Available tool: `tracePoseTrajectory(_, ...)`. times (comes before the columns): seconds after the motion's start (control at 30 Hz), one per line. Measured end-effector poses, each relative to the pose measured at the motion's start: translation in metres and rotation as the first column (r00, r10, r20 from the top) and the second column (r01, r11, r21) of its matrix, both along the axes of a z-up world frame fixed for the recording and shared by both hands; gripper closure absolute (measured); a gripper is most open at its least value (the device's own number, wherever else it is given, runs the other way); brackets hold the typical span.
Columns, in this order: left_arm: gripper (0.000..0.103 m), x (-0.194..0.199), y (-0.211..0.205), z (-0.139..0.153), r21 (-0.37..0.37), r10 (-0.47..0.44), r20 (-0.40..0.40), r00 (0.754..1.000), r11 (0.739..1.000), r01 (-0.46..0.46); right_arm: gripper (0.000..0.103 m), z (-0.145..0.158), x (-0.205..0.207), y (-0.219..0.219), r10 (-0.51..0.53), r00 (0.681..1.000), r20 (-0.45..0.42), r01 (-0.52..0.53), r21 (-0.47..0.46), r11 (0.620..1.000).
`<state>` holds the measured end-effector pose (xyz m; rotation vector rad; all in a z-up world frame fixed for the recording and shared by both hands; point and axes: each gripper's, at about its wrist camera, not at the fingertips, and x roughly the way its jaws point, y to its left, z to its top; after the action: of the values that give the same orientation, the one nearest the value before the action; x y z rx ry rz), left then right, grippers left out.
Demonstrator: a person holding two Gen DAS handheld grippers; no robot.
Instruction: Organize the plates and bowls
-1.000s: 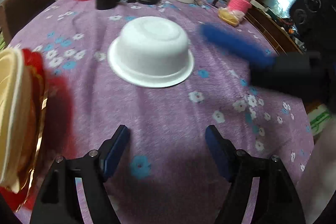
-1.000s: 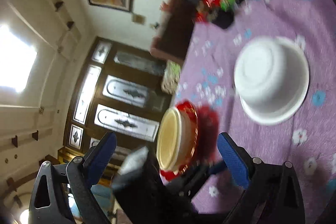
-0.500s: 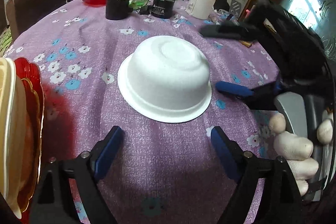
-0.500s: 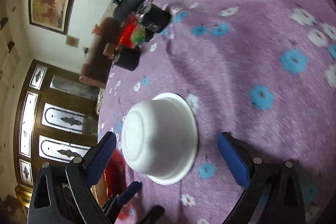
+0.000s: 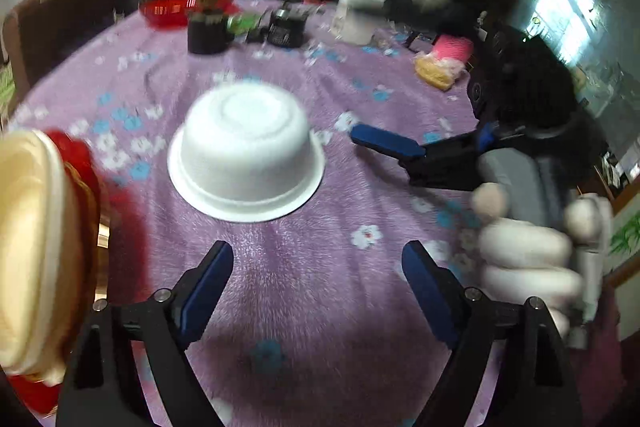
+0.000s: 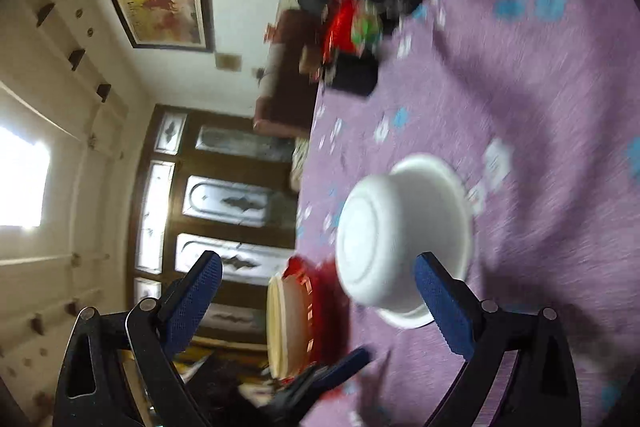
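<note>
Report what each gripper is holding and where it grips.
Nothing is held: left gripper and right gripper are both open, and the upturned white foam bowl sits untouched on the purple tablecloth.

The right gripper (image 5: 384, 141) has rolled sideways and drawn back from the white bowl (image 5: 246, 151), now just beside its rim. Its view shows the bowl (image 6: 404, 243) closer, between the open jaws.

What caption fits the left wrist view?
Open left gripper faces an upturned white bowl on floral purple tablecloth.
</note>
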<state>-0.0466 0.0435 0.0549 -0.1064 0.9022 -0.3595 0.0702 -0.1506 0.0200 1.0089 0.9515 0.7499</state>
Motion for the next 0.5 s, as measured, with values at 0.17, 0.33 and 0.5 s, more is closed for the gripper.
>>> tracePoseTrajectory(0.17,0.016,0.031,0.009,0.056,0.075,0.104,0.078,0.992,0.991,-0.11,0.004,0.014,-0.018,-0.014,-0.105,0.993,0.054,0.114,-0.23,0.966)
tracePoseTrajectory(0.33,0.016,0.115,0.012,0.054,0.389,0.288,0.126,0.949,0.866,-0.314,0.025,0.025,-0.037,0.015,-0.076,0.989,0.124,0.136,-0.62,0.773)
tracePoseTrajectory(0.5,0.016,0.179,0.02,0.014,0.645,0.36,0.121,0.925,0.68,-0.349,0.044,0.011,-0.046,0.044,0.051,0.992,0.115,0.039,-0.666,0.745)
